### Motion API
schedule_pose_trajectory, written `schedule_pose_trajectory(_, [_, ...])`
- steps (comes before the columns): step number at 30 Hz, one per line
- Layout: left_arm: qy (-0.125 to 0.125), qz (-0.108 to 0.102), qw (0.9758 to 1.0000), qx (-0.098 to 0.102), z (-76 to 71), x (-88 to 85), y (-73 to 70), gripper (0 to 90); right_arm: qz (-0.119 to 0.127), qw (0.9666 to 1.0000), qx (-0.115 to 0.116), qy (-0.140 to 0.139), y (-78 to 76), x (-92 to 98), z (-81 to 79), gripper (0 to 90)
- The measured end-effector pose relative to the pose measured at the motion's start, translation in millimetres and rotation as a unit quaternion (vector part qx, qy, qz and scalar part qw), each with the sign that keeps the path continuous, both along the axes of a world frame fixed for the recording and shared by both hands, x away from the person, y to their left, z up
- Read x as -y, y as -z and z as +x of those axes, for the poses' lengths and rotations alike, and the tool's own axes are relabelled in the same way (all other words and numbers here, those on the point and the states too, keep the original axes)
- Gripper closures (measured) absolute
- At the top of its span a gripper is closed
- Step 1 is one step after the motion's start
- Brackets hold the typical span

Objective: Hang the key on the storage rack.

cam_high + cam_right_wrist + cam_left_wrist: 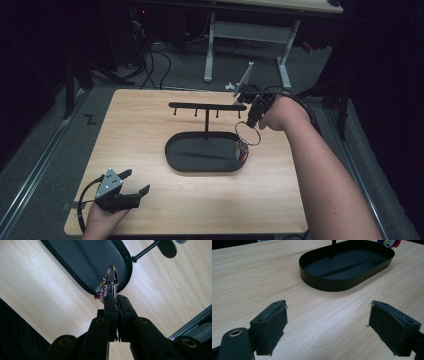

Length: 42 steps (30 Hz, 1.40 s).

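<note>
The right tongs point(248, 123) are clamped on the key ring point(248, 134), which hangs in the air above the right end of the oval tray point(182, 161), near the bench's point(150, 210) right edge. Its coloured tags point(242, 150) dangle over the tray rim. Judged status: ring lifted, not yet hung; placing it on a peg of the hanger bar point(207, 105) remains. The bar's right end lies just beside the ring and may obstruct. The left tongs point(136, 182) rest apart, empty, at the bench's near-left corner.
</note>
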<state>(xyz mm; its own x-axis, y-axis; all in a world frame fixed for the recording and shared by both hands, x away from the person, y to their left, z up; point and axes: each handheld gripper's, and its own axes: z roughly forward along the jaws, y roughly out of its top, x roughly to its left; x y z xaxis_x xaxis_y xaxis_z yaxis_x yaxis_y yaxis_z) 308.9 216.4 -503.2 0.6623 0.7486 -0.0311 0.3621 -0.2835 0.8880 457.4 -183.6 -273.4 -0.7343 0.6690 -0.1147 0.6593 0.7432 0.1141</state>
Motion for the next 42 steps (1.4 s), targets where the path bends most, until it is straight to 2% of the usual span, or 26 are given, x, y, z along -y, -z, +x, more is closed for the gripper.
schedule_pose_trajectory(7, [-0.004, 0.002, 1.0000, -0.004, -2.4, -5.1, 0.7, 15.6, 0.002, 1.0000, -0.001, 0.003, 1.3, -5.4, 12.7, 87.5])
schedule_pose_trajectory(9, [-0.010, -0.001, 0.9999, -0.003, -3.3, -8.0, 0.8, 15.6, 0.003, 1.0000, -0.001, -0.004, 2.4, -6.0, 15.4, 87.5])
schedule_pose_trajectory(18, [-0.018, 0.001, 0.9998, -0.003, -8.1, -12.9, 0.8, 15.6, 0.011, 0.9999, -0.002, -0.002, 9.3, -8.8, 39.0, 87.4])
schedule_pose_trajectory(19, [-0.018, 0.000, 0.9998, -0.003, -8.1, -12.8, 0.8, 15.6, 0.009, 0.9999, -0.005, 0.007, 9.6, -10.1, 39.9, 87.4])
schedule_pose_trajectory(21, [-0.018, 0.000, 0.9998, -0.005, -7.8, -13.0, 0.7, 15.6, 0.008, 1.0000, -0.004, 0.000, 11.4, -10.6, 45.3, 87.4])
schedule_pose_trajectory(26, [-0.017, -0.004, 0.9998, -0.003, -7.4, -13.4, 0.4, 15.6, 0.003, 0.9998, -0.010, 0.014, 17.2, -11.1, 54.0, 87.4])
schedule_pose_trajectory(29, [-0.017, -0.004, 0.9998, -0.003, -7.4, -13.7, 0.5, 15.6, 0.003, 0.9998, -0.011, 0.014, 20.0, -9.4, 57.1, 87.4])
schedule_pose_trajectory(34, [-0.019, -0.006, 0.9998, -0.002, -7.6, -13.9, 0.2, 15.6, 0.004, 0.9994, -0.013, 0.031, 20.3, -8.7, 63.4, 87.3])
schedule_pose_trajectory(39, [-0.018, -0.004, 0.9998, -0.003, -7.2, -13.9, 0.5, 15.6, -0.001, 0.9995, -0.012, 0.031, 21.9, -9.5, 66.0, 86.9])
schedule_pose_trajectory(42, [-0.019, -0.005, 0.9998, -0.002, -7.1, -13.5, 0.9, 15.6, 0.005, 0.9994, 0.005, 0.033, 17.7, -9.4, 65.0, 86.8])
